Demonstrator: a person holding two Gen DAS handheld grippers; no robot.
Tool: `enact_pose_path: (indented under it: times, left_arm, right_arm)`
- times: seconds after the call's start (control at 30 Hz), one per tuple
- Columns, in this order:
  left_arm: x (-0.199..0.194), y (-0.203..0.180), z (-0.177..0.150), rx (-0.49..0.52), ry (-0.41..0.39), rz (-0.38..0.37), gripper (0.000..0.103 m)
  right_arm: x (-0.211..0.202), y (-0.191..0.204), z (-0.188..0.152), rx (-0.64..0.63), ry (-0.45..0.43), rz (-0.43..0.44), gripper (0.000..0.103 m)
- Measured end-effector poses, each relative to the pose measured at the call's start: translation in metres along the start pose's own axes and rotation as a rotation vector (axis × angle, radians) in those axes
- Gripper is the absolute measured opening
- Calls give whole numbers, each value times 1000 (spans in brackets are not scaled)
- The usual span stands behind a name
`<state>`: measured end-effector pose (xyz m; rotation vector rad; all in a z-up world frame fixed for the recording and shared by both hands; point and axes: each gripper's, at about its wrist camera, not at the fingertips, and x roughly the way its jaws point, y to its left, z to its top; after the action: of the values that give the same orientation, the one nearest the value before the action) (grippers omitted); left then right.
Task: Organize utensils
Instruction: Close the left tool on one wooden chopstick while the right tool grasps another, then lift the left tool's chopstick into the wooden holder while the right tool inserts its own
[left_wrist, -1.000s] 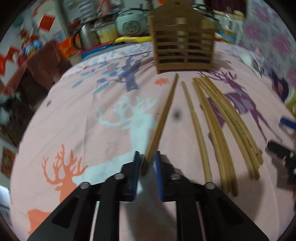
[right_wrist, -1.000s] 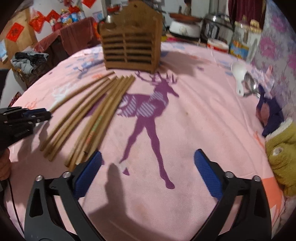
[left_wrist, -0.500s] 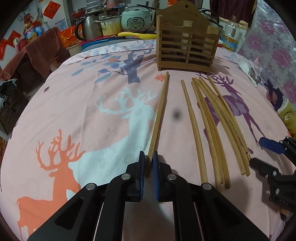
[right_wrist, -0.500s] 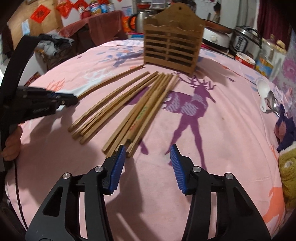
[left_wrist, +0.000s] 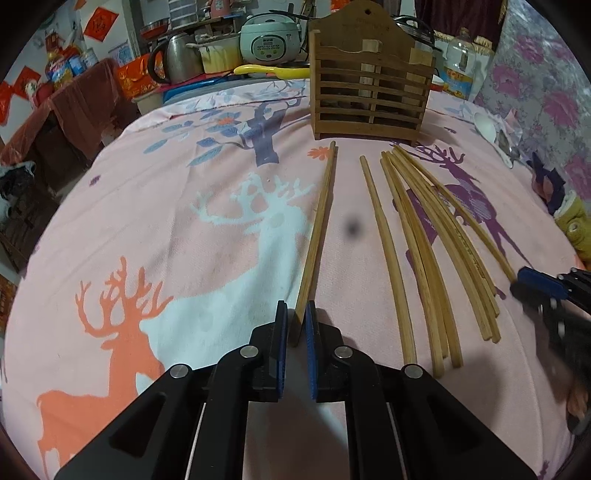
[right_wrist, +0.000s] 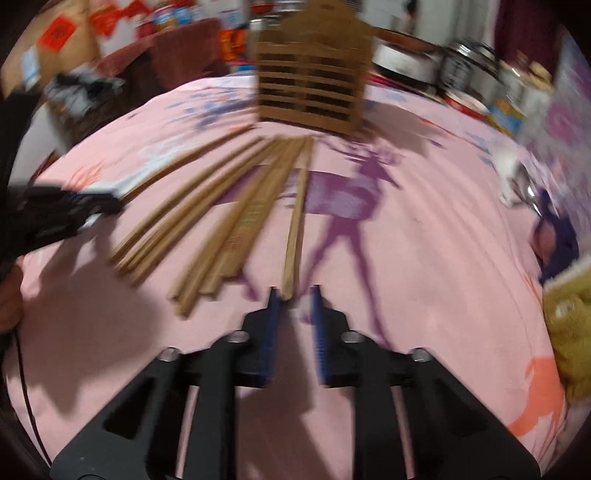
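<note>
Fingers of the left gripper (left_wrist: 296, 325) are clamped on the near end of one wooden chopstick (left_wrist: 317, 229), which runs toward 12 o'clock over the pink deer-print tablecloth (left_wrist: 184, 229). At 12 o'clock stands the slatted wooden utensil holder (left_wrist: 371, 92). Loose chopsticks (left_wrist: 424, 240) fan out at 2 o'clock. In the blurred right view, the right gripper (right_wrist: 294, 299) has its fingers slightly apart around the tip of the rightmost chopstick (right_wrist: 297, 214); contact is unclear.

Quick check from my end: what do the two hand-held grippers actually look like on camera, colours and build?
Both match: the left hand-held gripper and right hand-held gripper have matte black angular frames with cut-out openings, round silver bolts at the joints, and blue ribbed pads lining the fingers. A thin dark cable trails near the left one. No sleeves show.
</note>
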<state>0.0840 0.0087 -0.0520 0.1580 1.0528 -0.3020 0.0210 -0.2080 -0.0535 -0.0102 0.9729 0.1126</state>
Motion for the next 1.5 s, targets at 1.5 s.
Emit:
enact_pose_path:
  times: [1.5]
  left_arm:
    - [-120,-51,160,93,-290,-64,6]
  right_arm:
    - [-109,-10,126,34,-383,-35,6]
